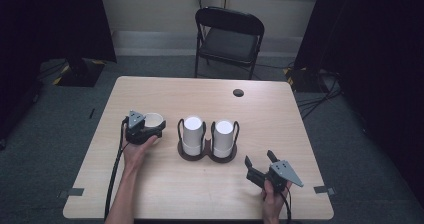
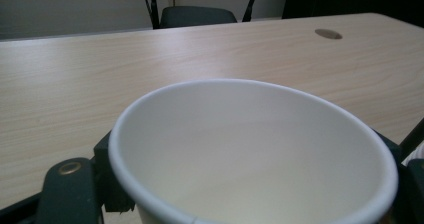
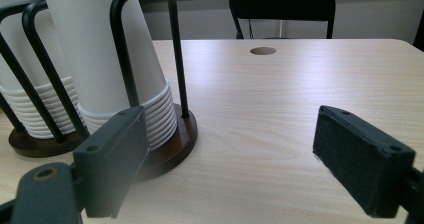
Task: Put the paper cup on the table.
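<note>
One paper cup (image 1: 154,119) clamped upright in the left gripper (image 1: 142,131) left of the cup holder (image 1: 207,154): keep squeeze light, set flat on the table (image 1: 150,184), then release; right gripper (image 1: 260,166) idle near holder, jaws apart, holding nothing.

— How did the left gripper (image 1: 150,129) sit?
— It was held low in the person's left hand (image 1: 137,149), forearm (image 1: 122,196) reaching straight forward behind it, its cable trailing back beside that forearm. Its jaws stood parted wide, one on each side of a white paper cup (image 2: 252,154), close against the cup's wall, rim up between them.
— And the right gripper (image 1: 260,165)?
— The right hand (image 1: 272,194) gripped it from behind, pointed forward and a little to its left. Its jaws gaped wide apart with nothing between the pads (image 3: 362,161).
</note>
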